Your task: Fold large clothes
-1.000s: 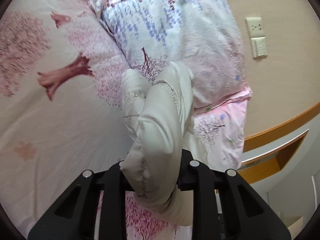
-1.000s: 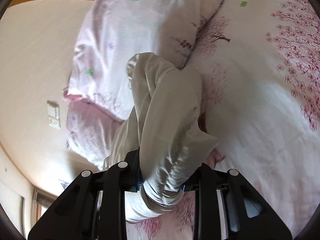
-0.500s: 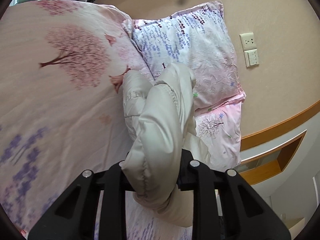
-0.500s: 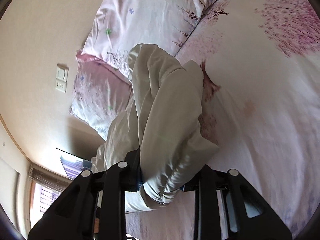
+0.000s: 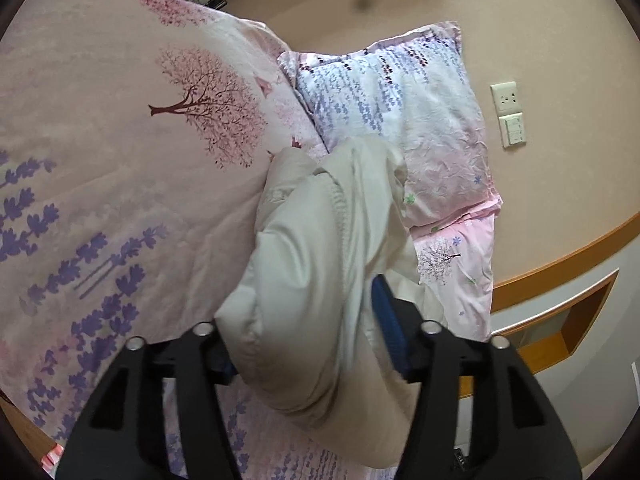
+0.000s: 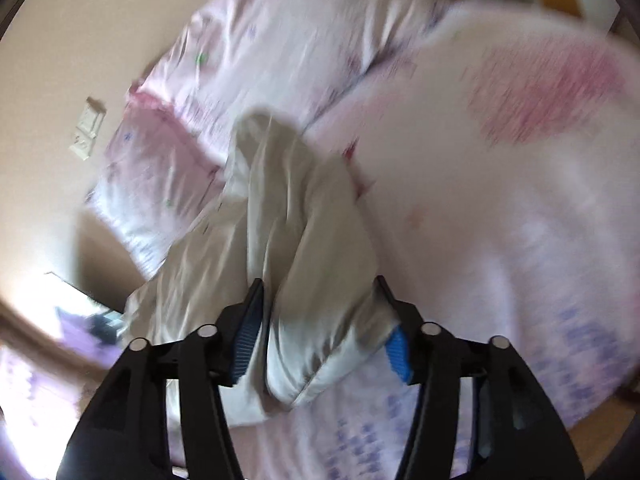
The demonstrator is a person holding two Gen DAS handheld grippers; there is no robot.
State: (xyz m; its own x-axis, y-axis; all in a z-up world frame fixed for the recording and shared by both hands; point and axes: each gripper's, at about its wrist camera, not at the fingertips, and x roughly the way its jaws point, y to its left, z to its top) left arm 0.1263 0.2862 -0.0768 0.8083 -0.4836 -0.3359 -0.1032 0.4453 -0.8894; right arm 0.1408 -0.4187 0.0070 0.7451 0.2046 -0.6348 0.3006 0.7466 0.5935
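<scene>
Cream-coloured padded garment [image 5: 316, 248] hangs bunched above the pink floral bed cover [image 5: 120, 200], near the pillow [image 5: 400, 112]. Left gripper [image 5: 308, 344] and right gripper [image 6: 320, 332] each have their fingers spread wider, cloth between them. Folding looks barely begun; no neat fold visible.

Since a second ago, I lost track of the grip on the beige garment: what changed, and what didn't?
Both grippers' jaws have spread: the left gripper and right gripper clamped the beige garment before, and now their blue pads show with gaps beside the cloth, which is slumping between them. Both views have pulled back, showing more of the floral bedspread. The pillow and wall switch stayed put.
</scene>
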